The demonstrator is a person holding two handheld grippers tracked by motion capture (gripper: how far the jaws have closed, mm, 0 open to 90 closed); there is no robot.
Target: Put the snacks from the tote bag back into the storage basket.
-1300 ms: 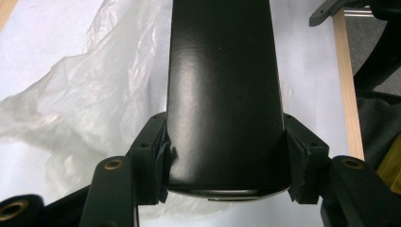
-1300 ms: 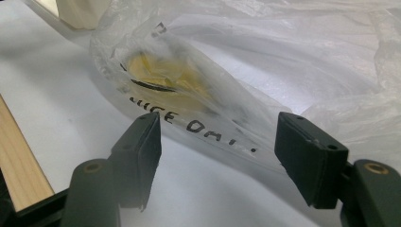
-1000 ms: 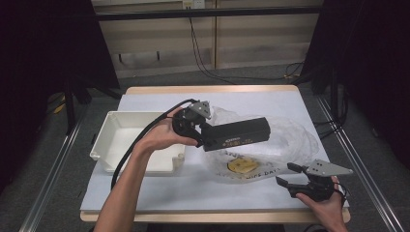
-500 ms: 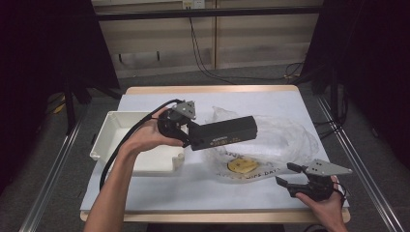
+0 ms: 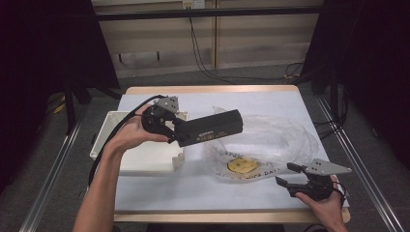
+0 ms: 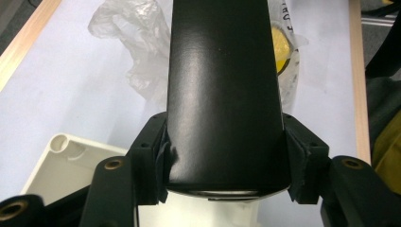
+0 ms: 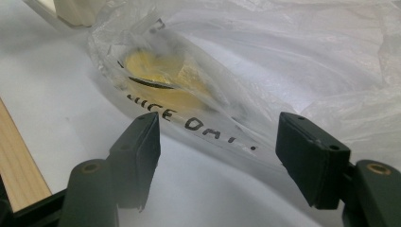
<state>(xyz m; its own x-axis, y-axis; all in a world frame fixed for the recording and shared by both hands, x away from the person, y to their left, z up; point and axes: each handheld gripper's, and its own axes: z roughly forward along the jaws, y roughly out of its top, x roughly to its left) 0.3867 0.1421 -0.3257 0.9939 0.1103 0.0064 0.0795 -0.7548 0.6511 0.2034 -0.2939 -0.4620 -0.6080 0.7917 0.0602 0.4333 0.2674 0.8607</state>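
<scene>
Left gripper (image 5: 175, 131) clamped on one end of a long black box (image 5: 211, 129), jaws pressing its two narrow sides, as seen close up in the left gripper view (image 6: 226, 156). Box (image 6: 222, 90) held off the desk (image 5: 159, 191), stretching straight ahead from the jaws, its far end above the crumpled clear plastic bag (image 5: 270, 140). White plastic tray (image 5: 138, 162) directly below and behind the left gripper, a rounded corner of it (image 6: 64, 146) peeking beneath the left jaw. Right gripper (image 5: 289, 175) near the front edge of the desk, well apart from the left gripper, jaws spread wide with nothing between them. Just ahead of the right gripper (image 7: 218, 156), the near edge of the bag (image 7: 293, 71), black handwritten lettering along it and a round yellow item (image 7: 156, 75) inside, possibly a roll of tape, though creased film blurs its outline. Pale wooden rim of the desk (image 7: 21, 175) to the lower left of the right gripper.
</scene>
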